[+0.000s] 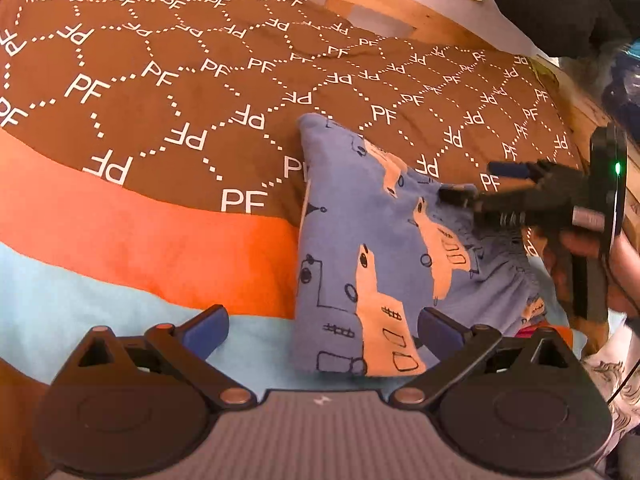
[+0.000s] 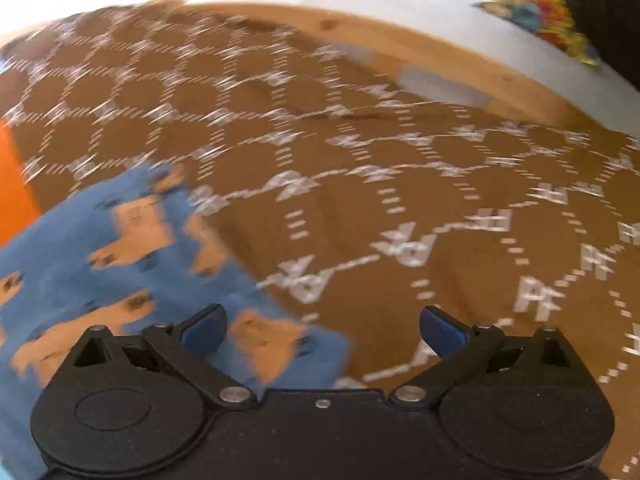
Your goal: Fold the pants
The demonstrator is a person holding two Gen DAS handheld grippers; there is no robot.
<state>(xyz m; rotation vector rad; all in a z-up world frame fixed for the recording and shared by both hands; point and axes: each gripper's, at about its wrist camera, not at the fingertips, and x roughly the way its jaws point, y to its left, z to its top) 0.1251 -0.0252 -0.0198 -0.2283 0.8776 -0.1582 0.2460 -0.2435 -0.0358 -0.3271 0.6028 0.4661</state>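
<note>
- left gripper: jaws spread wide, holding nothing; the near edge of the pants lies between the blue pads
- right gripper: jaws also released, nothing between them; in the left view its fingers sit right at the gathered waistband, contact unclear
- pants: blue with peach animal print, already folded into a narrow stack, lying on the bed cover across the brown, orange and light-blue bands
- right wrist view is motion-blurred, so fine detail there is unreadable
- step, my read: between folds, lengthwise fold done, no grip set
- next move likely needs both jaws closing on one end, then carrying it over the other, edges aligned
- writing: "PF" repeated in white over a dotted hexagon grid on the cover; no other text legible
</note>
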